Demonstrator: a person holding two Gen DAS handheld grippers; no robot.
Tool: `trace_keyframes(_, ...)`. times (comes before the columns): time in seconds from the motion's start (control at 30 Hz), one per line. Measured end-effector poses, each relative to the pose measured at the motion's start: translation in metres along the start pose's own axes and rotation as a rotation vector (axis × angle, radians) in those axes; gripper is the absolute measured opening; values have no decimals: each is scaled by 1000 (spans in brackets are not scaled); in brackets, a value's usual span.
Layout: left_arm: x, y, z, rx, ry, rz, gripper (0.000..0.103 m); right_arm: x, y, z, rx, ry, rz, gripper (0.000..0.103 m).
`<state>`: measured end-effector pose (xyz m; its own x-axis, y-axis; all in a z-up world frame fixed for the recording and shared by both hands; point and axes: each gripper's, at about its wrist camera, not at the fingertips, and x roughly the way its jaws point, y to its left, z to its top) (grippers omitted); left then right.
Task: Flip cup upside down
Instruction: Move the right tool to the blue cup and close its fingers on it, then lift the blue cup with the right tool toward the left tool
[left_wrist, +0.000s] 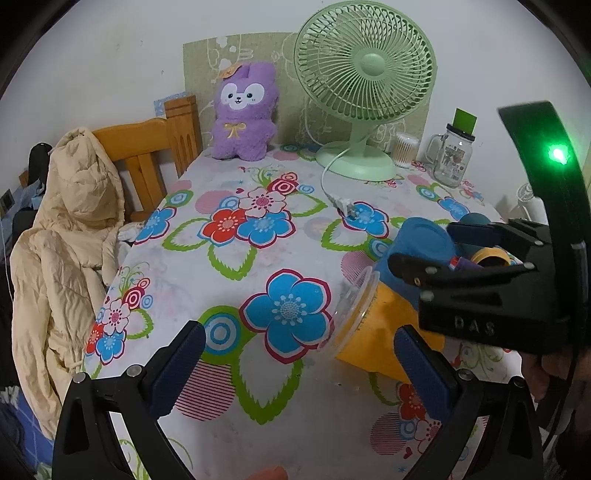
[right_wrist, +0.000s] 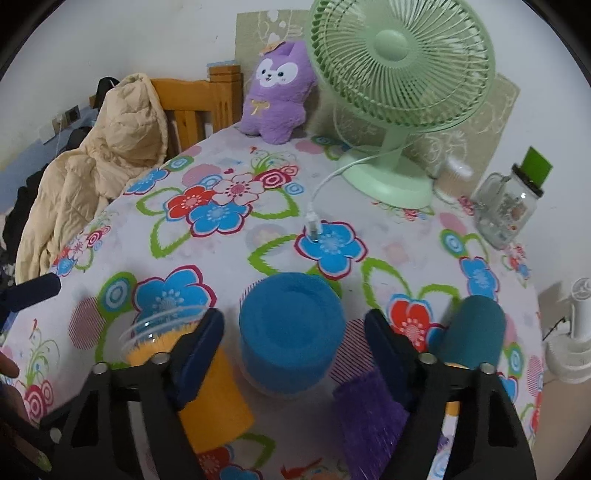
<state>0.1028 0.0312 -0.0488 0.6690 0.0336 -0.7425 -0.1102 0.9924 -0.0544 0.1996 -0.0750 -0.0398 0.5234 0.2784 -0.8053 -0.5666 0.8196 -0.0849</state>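
Observation:
Several cups with coloured sleeves sit at the right of the floral table. A blue cup (right_wrist: 291, 332) stands bottom up between the fingers of my right gripper (right_wrist: 295, 350), which is open and apart from it; the cup also shows in the left wrist view (left_wrist: 421, 243). A yellow cup (left_wrist: 380, 332) with a clear rim lies on its side, mouth to the left; it also shows in the right wrist view (right_wrist: 210, 398). A purple cup (right_wrist: 365, 417) and a dark teal cup (right_wrist: 472, 332) lie on the right. My left gripper (left_wrist: 303, 365) is open and empty, left of the yellow cup.
A green fan (left_wrist: 364, 85) with its cord and plug (left_wrist: 345, 205), a purple plush (left_wrist: 243, 114), a glass jar mug (left_wrist: 452, 155) and a cotton swab tub (left_wrist: 404, 149) stand at the back. A beige jacket (left_wrist: 62, 251) hangs on a wooden chair (left_wrist: 147, 147) at the left edge.

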Motion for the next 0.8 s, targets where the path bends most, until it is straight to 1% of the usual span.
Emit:
trace_keyframes(0.03,1,0,0,-1,2,-1,103,3,1,1,-1,8,9,70)
trace_keyframes(0.1,3,1,0,-3,7,-1,103,8,2,3,3,26,38,58)
trace_keyframes(0.17,4,1,0,-4,11,0,103,11,4,4,0,31,52,57)
trace_keyframes(0.4,3,1,-3,-7,15,-6,103,3,3,1,-7,11,34,57)
trace_keyframes(0.57,-6,-2,-7,-7,8,-18,103,-27,-2,-13,7,-52,-12,57)
trace_keyframes(0.63,-11,-4,-10,-8,4,-27,103,-45,-3,-22,15,-88,-31,57)
trace_keyframes(0.73,-17,-8,-17,-14,3,-38,103,-69,-5,-35,45,-136,-13,57)
trace_keyframes(0.8,-20,-11,-23,-15,7,-44,103,-78,-6,-44,63,-150,8,57)
